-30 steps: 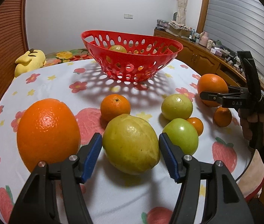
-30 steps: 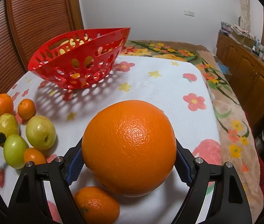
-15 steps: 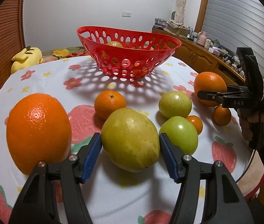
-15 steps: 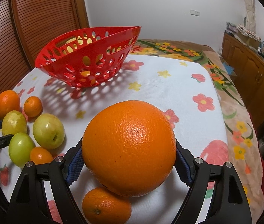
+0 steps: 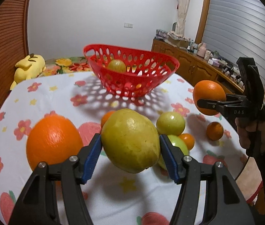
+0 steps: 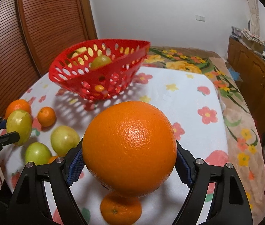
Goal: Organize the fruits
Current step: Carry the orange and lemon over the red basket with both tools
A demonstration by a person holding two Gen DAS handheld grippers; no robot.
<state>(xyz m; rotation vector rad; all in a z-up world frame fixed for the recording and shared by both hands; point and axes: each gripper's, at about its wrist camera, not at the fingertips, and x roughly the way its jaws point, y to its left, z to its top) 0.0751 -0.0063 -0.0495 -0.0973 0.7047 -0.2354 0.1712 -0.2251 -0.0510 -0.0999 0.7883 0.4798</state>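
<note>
The left tongs point(image 5: 130, 157) pinch a yellow-green fruit point(image 5: 130, 140) between their blue pads point(image 5: 92, 157), held above the flowered cloth of the bench point(image 5: 38, 97). The right tongs point(image 6: 129, 166) pinch a large orange point(image 6: 129, 150) the same way, also lifted off the cloth.

The left wrist view shows a second big orange point(image 5: 53, 140) resting near the bench's left edge, just beside the left tongs, and a yellow plush toy point(image 5: 29, 68) beyond the far left corner; in the right wrist view that orange is only a sliver behind the held yellow-green fruit. The right wrist view alone shows a small orange point(image 6: 121, 210) lying directly under the held orange, near the bench's front edge.

Both views show the red basket point(image 5: 132, 78) toward the far edge with a greenish fruit point(image 5: 116, 66) inside. The right wrist view also reveals small orange fruit low in the basket through its holes. Between the two tongs two green fruits point(image 6: 64, 139) and small oranges point(image 6: 46, 116) lie loose on the cloth
</note>
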